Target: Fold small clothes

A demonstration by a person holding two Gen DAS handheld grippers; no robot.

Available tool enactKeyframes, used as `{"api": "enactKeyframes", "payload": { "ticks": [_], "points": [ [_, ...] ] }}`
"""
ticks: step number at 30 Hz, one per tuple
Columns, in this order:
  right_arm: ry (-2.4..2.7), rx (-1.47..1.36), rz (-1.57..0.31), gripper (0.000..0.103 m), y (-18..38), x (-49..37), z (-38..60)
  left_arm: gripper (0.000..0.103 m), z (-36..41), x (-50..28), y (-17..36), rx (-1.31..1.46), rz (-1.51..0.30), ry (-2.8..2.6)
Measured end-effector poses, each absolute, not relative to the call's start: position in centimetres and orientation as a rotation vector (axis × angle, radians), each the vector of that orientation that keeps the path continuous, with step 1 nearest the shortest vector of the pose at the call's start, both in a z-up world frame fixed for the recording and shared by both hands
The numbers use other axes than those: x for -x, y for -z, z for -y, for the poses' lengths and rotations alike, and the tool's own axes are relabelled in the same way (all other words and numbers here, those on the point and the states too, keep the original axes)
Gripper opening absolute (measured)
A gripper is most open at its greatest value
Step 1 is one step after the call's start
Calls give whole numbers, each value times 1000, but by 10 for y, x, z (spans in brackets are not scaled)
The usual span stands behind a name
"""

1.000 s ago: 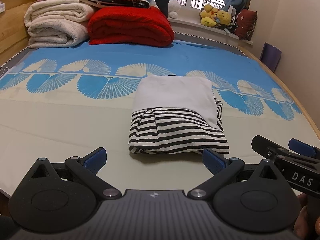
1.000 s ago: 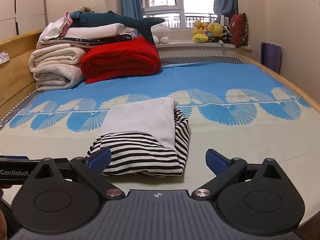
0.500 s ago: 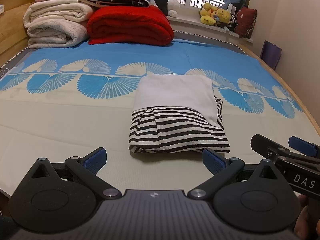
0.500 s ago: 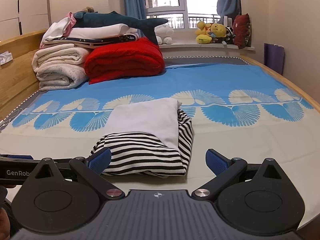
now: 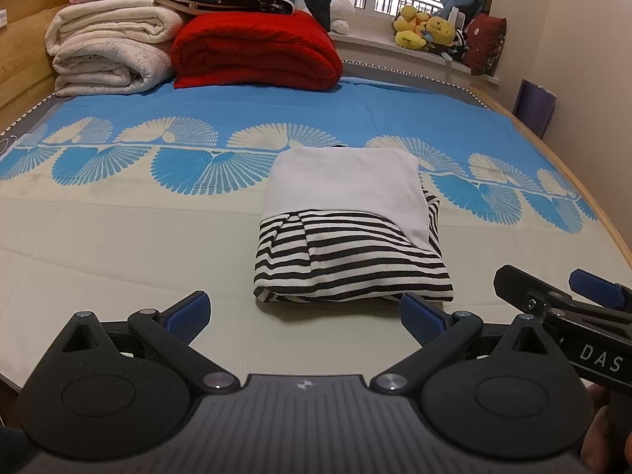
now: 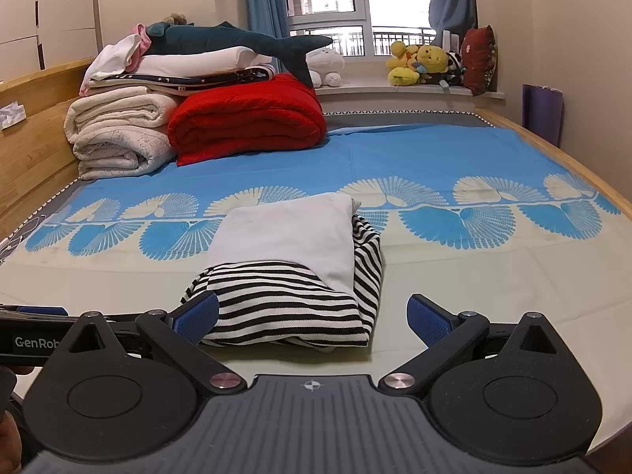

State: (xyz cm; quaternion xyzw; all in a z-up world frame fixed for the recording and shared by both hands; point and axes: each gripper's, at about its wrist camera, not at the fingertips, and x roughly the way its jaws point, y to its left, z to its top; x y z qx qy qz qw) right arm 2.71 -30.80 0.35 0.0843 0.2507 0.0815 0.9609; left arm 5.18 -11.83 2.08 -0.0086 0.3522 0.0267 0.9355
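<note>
A small garment, white on top with a black-and-white striped part, lies folded into a compact rectangle (image 5: 347,229) on the bed sheet; the right wrist view has it (image 6: 292,268) just beyond the fingers. My left gripper (image 5: 304,314) is open, just short of the garment's near edge, holding nothing. My right gripper (image 6: 312,318) is open too, its left pad (image 6: 197,318) close to the striped corner. The right gripper's fingers (image 5: 592,282) show at the right edge of the left wrist view.
Folded cream blankets (image 5: 106,51) and a red quilt (image 5: 252,53) are stacked at the head of the bed, with a plush shark (image 6: 237,41) on top. Soft toys (image 6: 426,63) sit on the windowsill. A wooden bed rail (image 6: 553,150) runs along the right.
Both grippers have stayed open and drifted slightly, with the views tilting up a little. The folded garment has not moved.
</note>
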Motion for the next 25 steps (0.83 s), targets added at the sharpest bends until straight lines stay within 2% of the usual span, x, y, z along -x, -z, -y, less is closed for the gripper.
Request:
{"api": "enactKeyframes", "payload": {
  "ticks": [25],
  "points": [
    [-160,-178,-511,102,-3,-26,306,102,120,-52,-20,19,-721,-54]
  ]
}}
